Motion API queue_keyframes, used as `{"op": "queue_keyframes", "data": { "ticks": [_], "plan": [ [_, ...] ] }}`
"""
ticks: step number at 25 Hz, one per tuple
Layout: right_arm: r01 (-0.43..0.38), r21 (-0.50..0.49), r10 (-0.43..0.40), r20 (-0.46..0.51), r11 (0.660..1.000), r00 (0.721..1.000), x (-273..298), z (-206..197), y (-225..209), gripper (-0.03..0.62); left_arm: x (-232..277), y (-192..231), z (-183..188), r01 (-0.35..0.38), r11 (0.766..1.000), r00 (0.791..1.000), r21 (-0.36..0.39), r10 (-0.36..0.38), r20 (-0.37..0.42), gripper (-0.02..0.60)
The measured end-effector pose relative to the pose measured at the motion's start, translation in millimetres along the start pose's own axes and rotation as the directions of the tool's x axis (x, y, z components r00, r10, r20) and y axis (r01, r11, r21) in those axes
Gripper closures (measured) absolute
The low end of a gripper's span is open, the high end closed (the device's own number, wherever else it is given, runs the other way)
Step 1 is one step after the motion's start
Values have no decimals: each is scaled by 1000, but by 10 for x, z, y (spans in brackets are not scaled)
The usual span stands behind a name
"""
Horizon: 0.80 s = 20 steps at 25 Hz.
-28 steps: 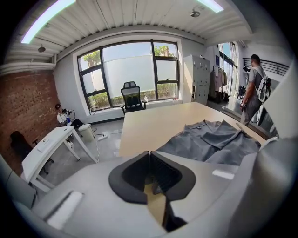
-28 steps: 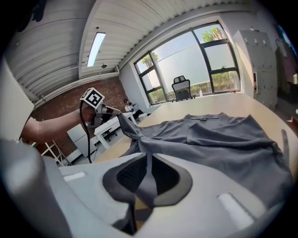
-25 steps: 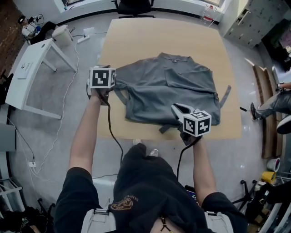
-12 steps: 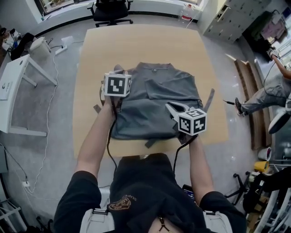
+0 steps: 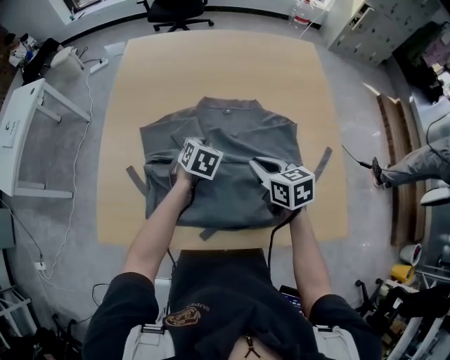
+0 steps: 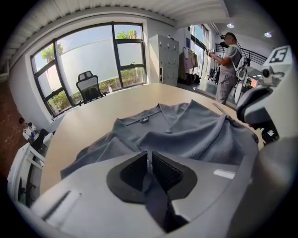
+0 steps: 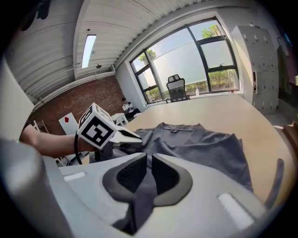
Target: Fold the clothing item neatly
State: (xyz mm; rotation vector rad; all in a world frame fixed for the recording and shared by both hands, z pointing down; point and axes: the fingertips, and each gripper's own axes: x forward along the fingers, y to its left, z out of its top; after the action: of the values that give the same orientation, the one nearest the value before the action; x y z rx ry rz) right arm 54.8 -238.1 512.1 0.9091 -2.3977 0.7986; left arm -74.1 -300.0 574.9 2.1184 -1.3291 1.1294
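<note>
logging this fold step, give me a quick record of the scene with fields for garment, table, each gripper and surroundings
garment: grey top, lying on the table, collar at the far side, partly folded
table: light wooden table
left hand: left gripper, jaws shut on a pinch of the grey top
right hand: right gripper, jaws shut on a pinch of the grey top
surroundings: black office chair beyond the table; white side table to the left

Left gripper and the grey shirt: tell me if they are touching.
Touching. The left gripper view shows the left gripper shut on a fold of the grey shirt, fabric pinched between its black pads.
</note>
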Motion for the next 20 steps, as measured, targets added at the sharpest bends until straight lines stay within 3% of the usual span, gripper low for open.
{"op": "queue_keyframes", "data": {
  "ticks": [1, 2, 3, 7, 14, 15, 18, 20],
  "plan": [
    [-18, -9, 18, -10, 1000, 1000, 39, 28, -65, 560, 41, -120, -11, 26, 1000, 1000, 11, -26, -6, 509],
    [-38, -19, 38, -19, 999, 999, 87, 63, -109, 560, 66, -246, -9, 61, 998, 998, 19, -60, -7, 426],
    [-60, -30, 59, -28, 998, 998, 145, 98, -125, 560, 74, -361, -5, 91, 996, 996, 25, -91, -4, 397],
    [-144, -88, 139, -61, 986, 988, 462, 235, 26, 560, -58, -408, -17, 90, 996, 995, -19, -89, 38, 388],
    [-205, -224, 181, -123, 953, 976, 1172, 385, 660, 560, -472, 397, -385, 2, 992, 999, -126, 5, 54, 390],
    [-211, -251, 180, -139, 945, 974, 1288, 378, 754, 552, -511, 506, -485, -2, 991, 999, -133, 7, 42, 390],
    [-236, -341, 171, -211, 910, 962, 1627, 307, 983, 442, -595, 763, -748, 10, 991, 1000, -134, -9, 8, 390],
    [-234, -399, 134, -263, 887, 955, 1825, 226, 1025, 430, -602, 858, -860, 32, 991, 999, -128, -33, -4, 390]
  ]
}}
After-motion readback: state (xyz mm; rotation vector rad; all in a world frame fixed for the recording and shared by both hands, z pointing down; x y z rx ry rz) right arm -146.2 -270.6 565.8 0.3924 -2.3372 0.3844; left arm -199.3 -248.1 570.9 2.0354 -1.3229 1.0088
